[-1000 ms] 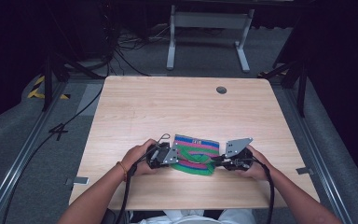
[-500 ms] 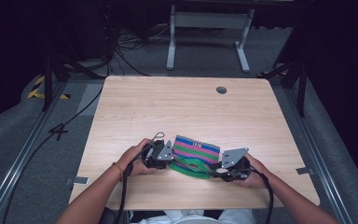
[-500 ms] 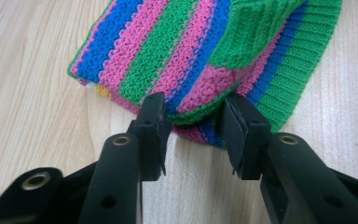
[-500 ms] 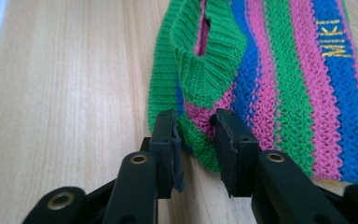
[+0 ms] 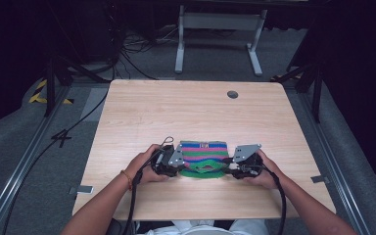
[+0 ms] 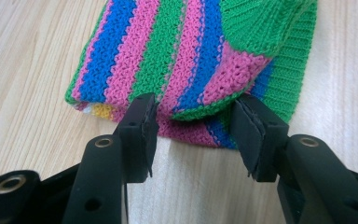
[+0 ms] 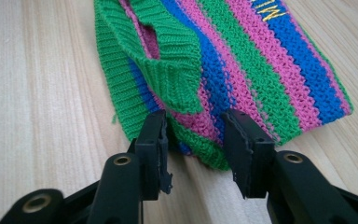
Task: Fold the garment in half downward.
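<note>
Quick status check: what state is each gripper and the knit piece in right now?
Left gripper: open, jaws at the knit's edge, not clamped.
Right gripper: open, jaws at the opposite edge.
Striped knit piece: lying folded on the table, green ribbed hem partly turned up.

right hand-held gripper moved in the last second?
Yes, slightly. In the high view the right hand-held gripper dipped toward the table's near edge, then came back up beside the striped knit, about where it began.
</note>
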The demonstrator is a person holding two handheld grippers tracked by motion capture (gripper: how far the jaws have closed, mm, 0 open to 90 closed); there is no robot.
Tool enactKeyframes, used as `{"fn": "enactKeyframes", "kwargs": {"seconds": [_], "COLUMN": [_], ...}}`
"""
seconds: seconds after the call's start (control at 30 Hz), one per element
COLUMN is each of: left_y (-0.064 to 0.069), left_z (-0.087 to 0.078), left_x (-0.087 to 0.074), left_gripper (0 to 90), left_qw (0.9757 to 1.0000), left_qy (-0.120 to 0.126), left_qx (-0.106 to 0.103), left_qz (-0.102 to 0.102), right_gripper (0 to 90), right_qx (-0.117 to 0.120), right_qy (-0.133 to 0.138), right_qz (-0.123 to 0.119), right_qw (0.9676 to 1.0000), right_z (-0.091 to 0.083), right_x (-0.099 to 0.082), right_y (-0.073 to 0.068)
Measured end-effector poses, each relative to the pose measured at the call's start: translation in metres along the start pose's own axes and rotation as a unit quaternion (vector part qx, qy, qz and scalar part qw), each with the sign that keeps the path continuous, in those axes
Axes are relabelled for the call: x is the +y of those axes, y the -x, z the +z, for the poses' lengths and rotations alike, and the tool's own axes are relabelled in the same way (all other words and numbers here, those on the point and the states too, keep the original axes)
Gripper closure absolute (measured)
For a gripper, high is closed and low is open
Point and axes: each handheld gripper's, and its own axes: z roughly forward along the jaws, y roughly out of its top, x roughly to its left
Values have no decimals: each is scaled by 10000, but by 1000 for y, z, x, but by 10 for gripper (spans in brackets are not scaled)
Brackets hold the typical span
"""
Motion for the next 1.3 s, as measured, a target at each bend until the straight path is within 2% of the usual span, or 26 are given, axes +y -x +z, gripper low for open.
{"fn": "enactKeyframes", "kwargs": {"seconds": [0.1,0.17,0.23,0.4,0.5,0.6,0.7,0.77,0.87,0.9,0.93,0.97,1.0,1.13,1.3], "left_y": [-3,-4,-3,-4,-3,-3,-2,-1,-1,-1,-2,-2,-3,-6,-10], "left_z": [0,-2,-3,-11,-18,-27,-36,-43,-49,-53,-59,-59,-65,-74,-82], "left_x": [0,0,0,0,1,-1,-5,-9,-14,-17,-24,-24,-31,-41,-58], "left_gripper": [506,469,456,404,336,279,265,259,247,247,230,226,227,222,221], "left_qw": [9999,9996,9995,9992,9991,9982,9980,9973,9966,9960,9953,9953,9939,9925,9884], "left_qy": [-23,11,-28,-43,-32,-40,-74,-105,-90,-100,-109,-109,-139,-185,-302], "left_qx": [-55,-125,-78,-139,-35,-4,92,106,175,201,264,264,294,402,543], "left_qz": [-87,-236,-321,-374,-428,-591,-625,-721,-804,-859,-929,-929,-1053,-1142,-1385], "right_gripper": [523,502,485,442,394,350,321,311,303,300,300,300,300,294,292], "right_qx": [91,48,9,-233,-415,-611,-747,-875,-936,-959,-1130,-1204,-1239,-1348,-1514], "right_qy": [113,171,237,271,257,239,254,212,216,225,160,156,184,185,155], "right_qz": [96,76,88,91,118,146,209,251,337,363,438,459,512,587,781], "right_qw": [9998,9998,9997,9993,9987,9977,9967,9956,9948,9945,9925,9915,9908,9890,9853], "right_z": [-3,-7,-11,-22,-28,-35,-42,-47,-51,-54,-58,-61,-63,-70,-82], "right_x": [-1,0,2,6,8,9,7,5,2,0,-4,-5,-6,-12,-28], "right_y": [1,-1,-3,-3,-2,-1,0,1,2,2,3,4,4,6,11]}}
